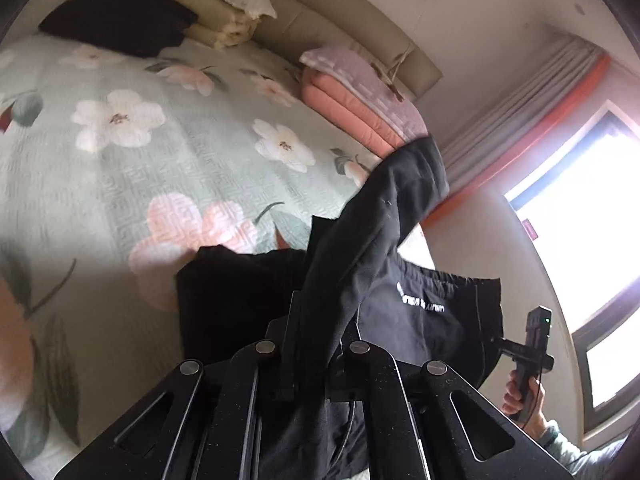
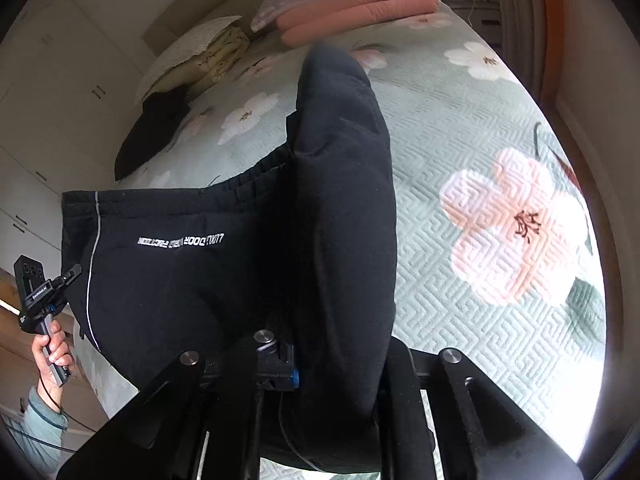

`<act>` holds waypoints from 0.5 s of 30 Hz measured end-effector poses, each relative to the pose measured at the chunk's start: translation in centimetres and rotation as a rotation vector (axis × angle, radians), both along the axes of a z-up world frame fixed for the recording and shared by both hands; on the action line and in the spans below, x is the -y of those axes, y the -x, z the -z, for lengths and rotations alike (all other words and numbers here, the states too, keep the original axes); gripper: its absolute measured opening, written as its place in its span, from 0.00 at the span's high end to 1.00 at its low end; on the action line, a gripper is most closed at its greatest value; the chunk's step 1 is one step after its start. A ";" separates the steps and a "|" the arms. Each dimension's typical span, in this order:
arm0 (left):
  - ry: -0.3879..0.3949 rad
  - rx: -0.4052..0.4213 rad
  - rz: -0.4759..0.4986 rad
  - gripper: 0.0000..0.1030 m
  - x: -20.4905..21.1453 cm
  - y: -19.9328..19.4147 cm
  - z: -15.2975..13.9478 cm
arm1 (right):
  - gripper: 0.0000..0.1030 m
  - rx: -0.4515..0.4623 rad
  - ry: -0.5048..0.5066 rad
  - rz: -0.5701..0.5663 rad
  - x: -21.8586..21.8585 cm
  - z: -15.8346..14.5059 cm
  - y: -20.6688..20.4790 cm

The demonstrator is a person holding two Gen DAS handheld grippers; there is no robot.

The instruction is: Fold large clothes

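Black trousers (image 2: pixel 168 280) with white lettering and a thin white side stripe hang between my two grippers above the flowered bed. My left gripper (image 1: pixel 316 344) is shut on a fold of the black cloth (image 1: pixel 360 240), which drapes up and over its fingers and hides the tips. My right gripper (image 2: pixel 332 360) is shut on a thick fold of the same trousers (image 2: pixel 344 200), which covers its fingers. The waistband part with the lettering also shows in the left wrist view (image 1: pixel 424 308). Each view shows the other gripper's handle in a hand, at the right of the left view (image 1: pixel 528 356) and the left of the right view (image 2: pixel 40 304).
The bed has a pale green quilt (image 1: pixel 160 160) with large flowers. At its head lie a folded black garment (image 1: pixel 120 24), cream bedding (image 1: pixel 224 12) and pink folded blankets (image 1: pixel 352 96). A bright window (image 1: pixel 592 220) is on the right. White cupboards (image 2: pixel 52 92) stand beyond the bed.
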State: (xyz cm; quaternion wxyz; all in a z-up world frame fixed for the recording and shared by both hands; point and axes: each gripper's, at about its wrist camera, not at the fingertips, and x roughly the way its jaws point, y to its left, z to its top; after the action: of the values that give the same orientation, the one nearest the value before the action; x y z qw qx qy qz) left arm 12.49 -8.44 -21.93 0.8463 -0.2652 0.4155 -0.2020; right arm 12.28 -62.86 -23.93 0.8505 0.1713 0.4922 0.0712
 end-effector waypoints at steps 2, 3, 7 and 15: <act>-0.014 -0.056 -0.048 0.93 -1.4 -0.2 2.2 | 0.84 -0.041 0.025 0.003 0.4 1.7 -1.7; -0.025 -0.088 -0.065 0.92 -1.8 -0.7 3.7 | 0.84 -0.072 0.015 0.011 0.6 3.4 -3.2; 0.053 -0.313 -0.148 0.57 -3.2 -2.8 13.7 | 0.64 -0.228 0.000 0.058 1.0 10.5 -6.5; 0.094 -0.330 -0.148 0.42 -6.8 -2.7 12.2 | 0.35 -0.231 0.115 0.163 4.7 8.0 -5.6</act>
State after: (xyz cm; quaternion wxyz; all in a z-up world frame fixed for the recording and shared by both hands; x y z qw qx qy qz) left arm 15.21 -1.62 -34.14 0.7659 -0.3638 0.5181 -0.1120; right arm 17.87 -67.57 -31.94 0.7997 0.1689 0.5743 -0.0466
